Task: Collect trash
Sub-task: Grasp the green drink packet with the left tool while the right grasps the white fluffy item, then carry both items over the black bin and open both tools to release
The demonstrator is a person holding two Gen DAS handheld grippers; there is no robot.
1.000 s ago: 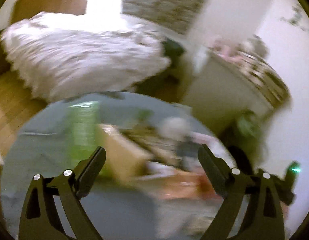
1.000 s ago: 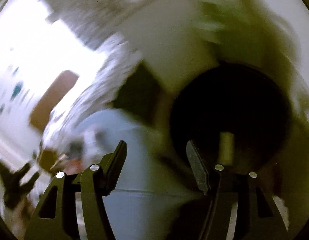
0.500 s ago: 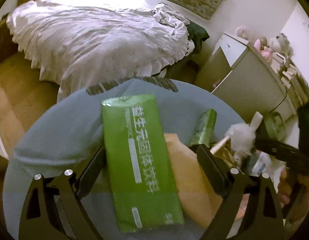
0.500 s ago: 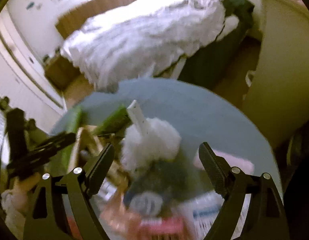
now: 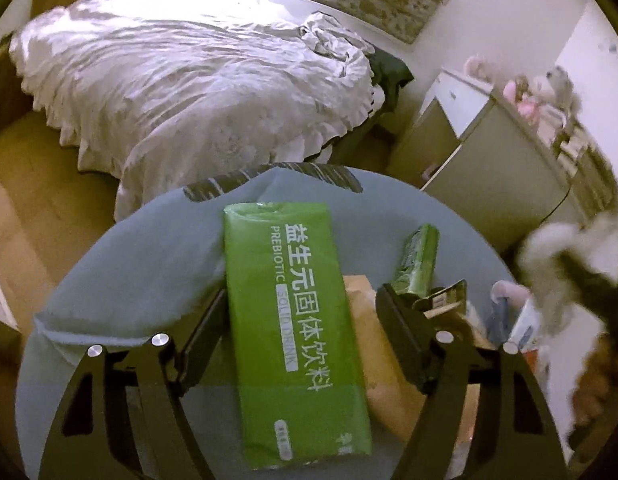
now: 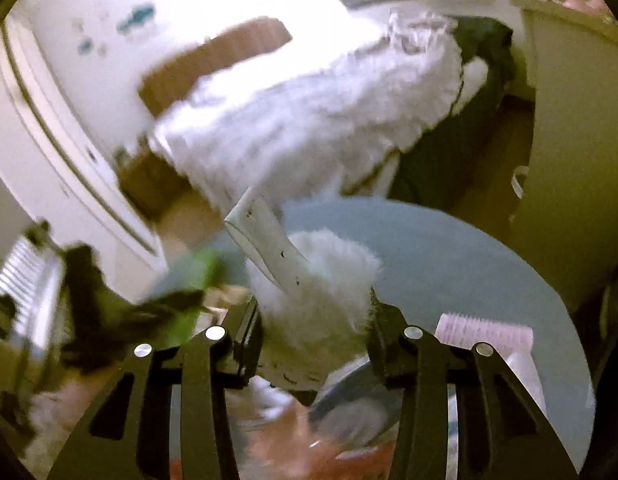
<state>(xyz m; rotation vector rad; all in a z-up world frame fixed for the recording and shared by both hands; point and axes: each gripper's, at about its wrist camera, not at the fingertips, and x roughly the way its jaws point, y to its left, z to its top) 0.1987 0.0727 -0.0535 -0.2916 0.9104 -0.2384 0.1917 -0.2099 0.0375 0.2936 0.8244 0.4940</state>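
A long green drink box [image 5: 297,312] lies on the round blue table [image 5: 149,264], over a tan paper bag [image 5: 373,344]. My left gripper [image 5: 301,316] straddles the box with its jaws open; the left finger touches the box's side, the right finger stands clear of it. A small green packet [image 5: 419,260] lies beyond the right finger. My right gripper [image 6: 313,328] is shut on a fluffy white wad of trash [image 6: 321,288] with a white stick [image 6: 265,236] poking out. That wad also shows blurred in the left wrist view [image 5: 549,256].
A bed with a white quilt [image 5: 197,80] stands behind the table. A cabinet [image 5: 489,184] with plush toys stands at the right. More trash, with a pink and white packet [image 6: 489,336], lies on the table [image 6: 449,256] near the right gripper. The wood floor [image 5: 37,200] lies left.
My left gripper has lowered around the green box and narrowed. My right gripper has closed on the white fluffy wad and lifted it, swinging fast.
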